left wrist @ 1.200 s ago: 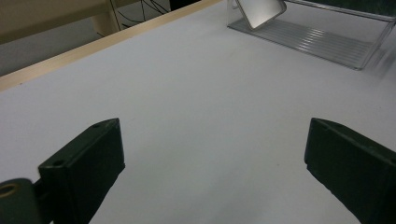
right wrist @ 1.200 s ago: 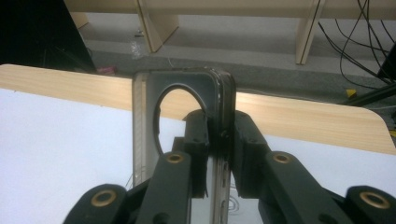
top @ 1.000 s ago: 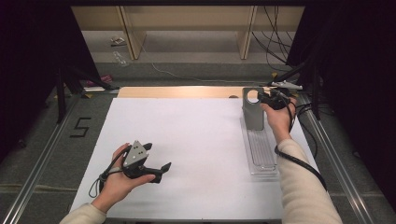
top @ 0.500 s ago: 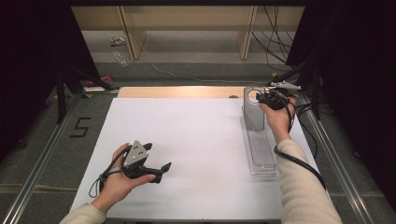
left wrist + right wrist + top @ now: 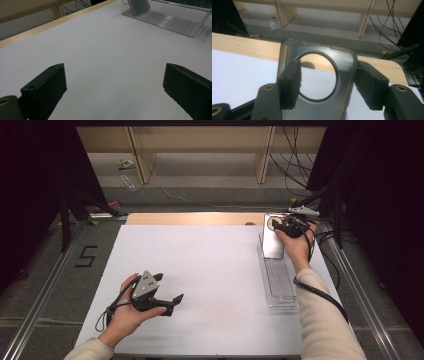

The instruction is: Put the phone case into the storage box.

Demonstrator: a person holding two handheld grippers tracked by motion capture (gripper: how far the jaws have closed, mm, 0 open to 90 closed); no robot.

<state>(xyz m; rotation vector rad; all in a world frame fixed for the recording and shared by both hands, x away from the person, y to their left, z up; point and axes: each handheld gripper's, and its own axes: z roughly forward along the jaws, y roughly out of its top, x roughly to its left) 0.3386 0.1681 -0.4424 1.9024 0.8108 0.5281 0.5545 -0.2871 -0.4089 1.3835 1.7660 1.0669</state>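
Note:
A translucent grey phone case [image 5: 272, 241] with a round hole stands upright at the far end of a clear ribbed rack [image 5: 280, 285], at the table's right. My right gripper [image 5: 278, 225] is at the top of the case. Its jaws have just been opening. In the right gripper view the case [image 5: 342, 72] stands between the spread jaws of the right gripper [image 5: 328, 75], one jaw in front of it and one past its edge. My left gripper [image 5: 169, 287] rests low over the white table at the near left, open with nothing between its jaws [image 5: 113, 82].
The white tabletop [image 5: 210, 270] has a wooden strip [image 5: 190, 218] along its far edge. Beyond it lie a lower floor, shelf legs and cables. Metal rails run along both sides of the table. From the left gripper view the rack [image 5: 170, 23] and case [image 5: 138, 5] are far off.
The right gripper's jaws have spread apart around the case, which stays upright in the rack. Neither hand has shifted.

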